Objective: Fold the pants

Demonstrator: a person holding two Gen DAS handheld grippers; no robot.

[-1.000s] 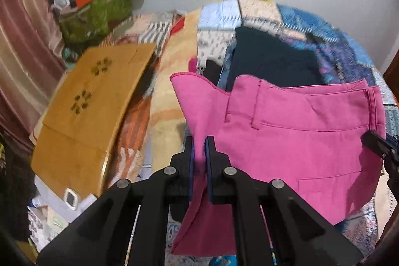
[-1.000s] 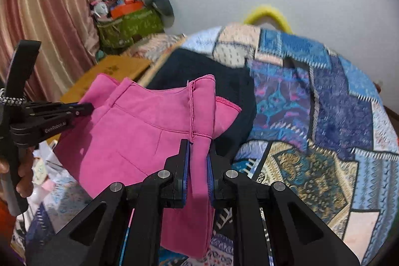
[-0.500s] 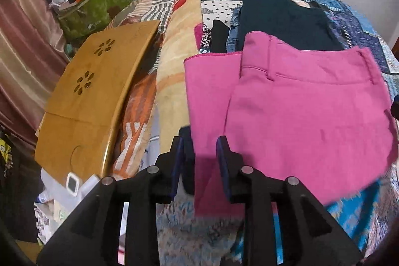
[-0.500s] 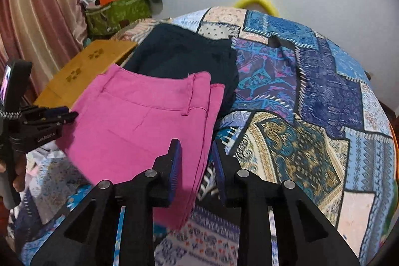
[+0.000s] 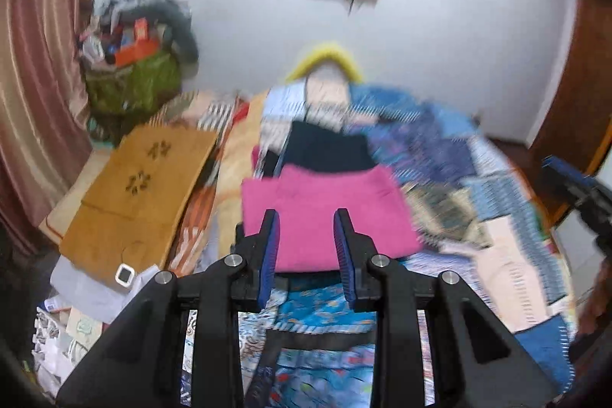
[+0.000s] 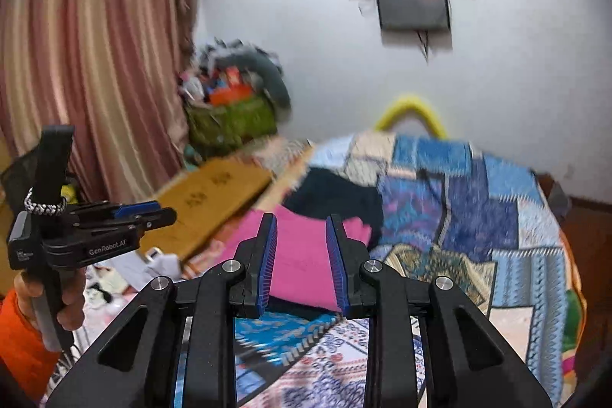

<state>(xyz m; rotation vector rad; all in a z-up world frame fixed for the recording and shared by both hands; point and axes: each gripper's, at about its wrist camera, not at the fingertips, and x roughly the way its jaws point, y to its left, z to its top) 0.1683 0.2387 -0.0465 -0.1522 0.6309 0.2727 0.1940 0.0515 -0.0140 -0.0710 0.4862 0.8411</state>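
Patchwork-covered bed [image 5: 497, 255] under folded pink pants [image 5: 325, 213] and dark garment [image 5: 325, 148]

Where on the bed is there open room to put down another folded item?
Free: the patchwork bedspread right of the pink pants and dark garment, and the strip below the pants. Crowded: the left side, with the wooden board and floor clutter.

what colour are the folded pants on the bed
Bright pink folded pants, clearest in the left wrist view.
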